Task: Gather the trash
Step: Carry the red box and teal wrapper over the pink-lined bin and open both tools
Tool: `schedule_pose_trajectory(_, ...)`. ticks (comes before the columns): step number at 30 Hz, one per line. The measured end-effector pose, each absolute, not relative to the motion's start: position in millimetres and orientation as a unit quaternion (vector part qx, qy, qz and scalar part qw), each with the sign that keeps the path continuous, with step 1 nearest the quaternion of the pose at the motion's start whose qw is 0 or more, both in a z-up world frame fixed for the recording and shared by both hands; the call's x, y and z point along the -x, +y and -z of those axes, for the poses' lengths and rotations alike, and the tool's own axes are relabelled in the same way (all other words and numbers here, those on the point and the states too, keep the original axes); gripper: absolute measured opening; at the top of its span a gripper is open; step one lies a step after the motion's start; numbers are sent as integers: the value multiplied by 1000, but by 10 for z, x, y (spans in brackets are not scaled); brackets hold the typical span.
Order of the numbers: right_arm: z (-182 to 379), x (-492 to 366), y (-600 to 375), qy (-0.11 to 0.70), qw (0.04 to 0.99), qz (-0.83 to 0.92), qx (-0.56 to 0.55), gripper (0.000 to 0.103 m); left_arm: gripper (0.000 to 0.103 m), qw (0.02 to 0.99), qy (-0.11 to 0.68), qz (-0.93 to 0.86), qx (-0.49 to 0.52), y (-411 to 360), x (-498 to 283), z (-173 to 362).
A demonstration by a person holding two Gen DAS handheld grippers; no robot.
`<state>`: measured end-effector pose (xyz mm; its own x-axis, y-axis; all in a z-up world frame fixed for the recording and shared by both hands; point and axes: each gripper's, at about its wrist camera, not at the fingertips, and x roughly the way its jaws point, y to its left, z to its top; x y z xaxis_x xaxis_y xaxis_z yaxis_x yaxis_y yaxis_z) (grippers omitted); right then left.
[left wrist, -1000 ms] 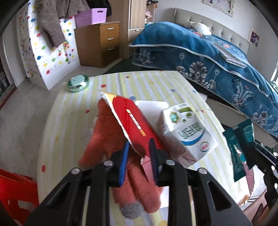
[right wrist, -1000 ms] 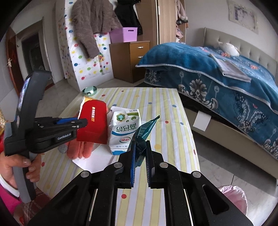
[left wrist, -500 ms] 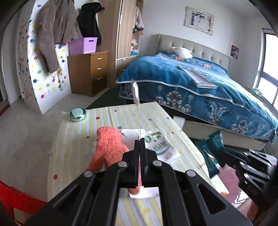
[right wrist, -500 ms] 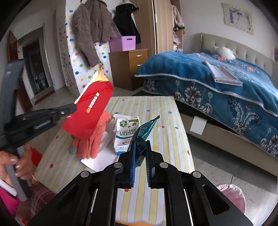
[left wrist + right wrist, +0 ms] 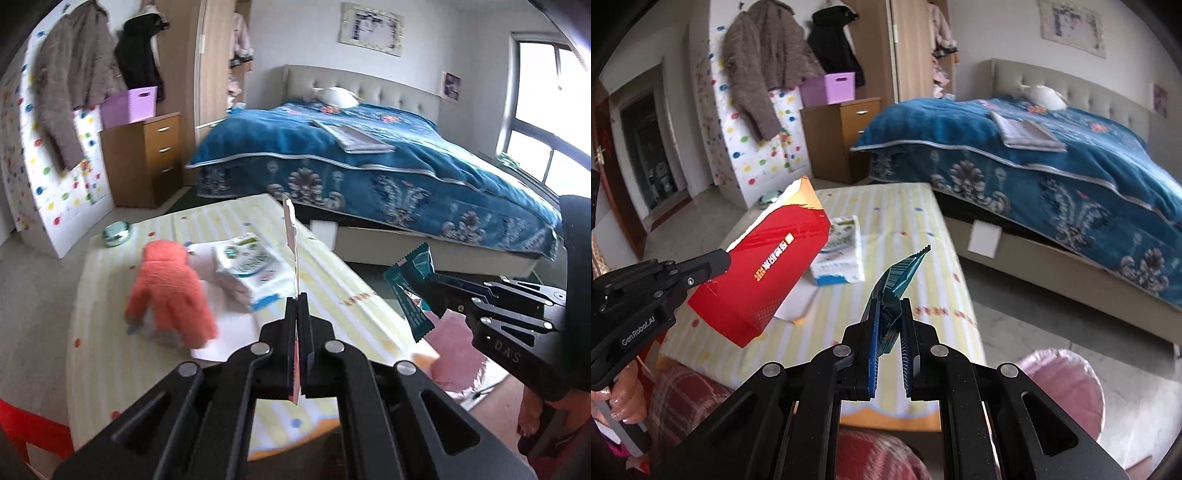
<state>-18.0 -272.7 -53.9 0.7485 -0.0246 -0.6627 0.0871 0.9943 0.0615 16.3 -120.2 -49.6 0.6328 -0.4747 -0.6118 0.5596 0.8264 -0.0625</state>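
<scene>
My left tongs (image 5: 296,317) are clenched on a flat red cardboard box (image 5: 764,266) w/ a torn white top edge; from the left wrist cam I see it edge-on, sticking up from between the pads, and from the right wrist cam it hangs in the air off the left tongs (image 5: 716,264), above the near-left part of the worktop (image 5: 897,206), which wears a yellow-striped cloth w/ coloured dots. My right tongs (image 5: 889,321) are clamped on a crumpled teal foil wrapper (image 5: 899,271) w/ a serrated end and a barcode, poking up and fwd from the pads. In the left cam the right tongs (image 5: 436,291) sit to the right of mine, off the worktop edge, wrapper dangling.

Ahead of both tongs, on the worktop: a white-and-green milk carton (image 5: 251,266) lying on its side on a white paper sheet (image 5: 236,328), an orange fuzzy glove (image 5: 170,291) just left of it, overlapping the sheet. A pink-lined bin (image 5: 1067,384) stands on the floor, low and right of the right tongs.
</scene>
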Motion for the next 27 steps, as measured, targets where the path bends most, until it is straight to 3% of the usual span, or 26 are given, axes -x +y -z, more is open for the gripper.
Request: schedule_pose_trajectory(27, 1057, 1234, -4397, 386, 890, 216, -113, 11, 0, 810, 308, 474, -157, -3379, 419, 1022)
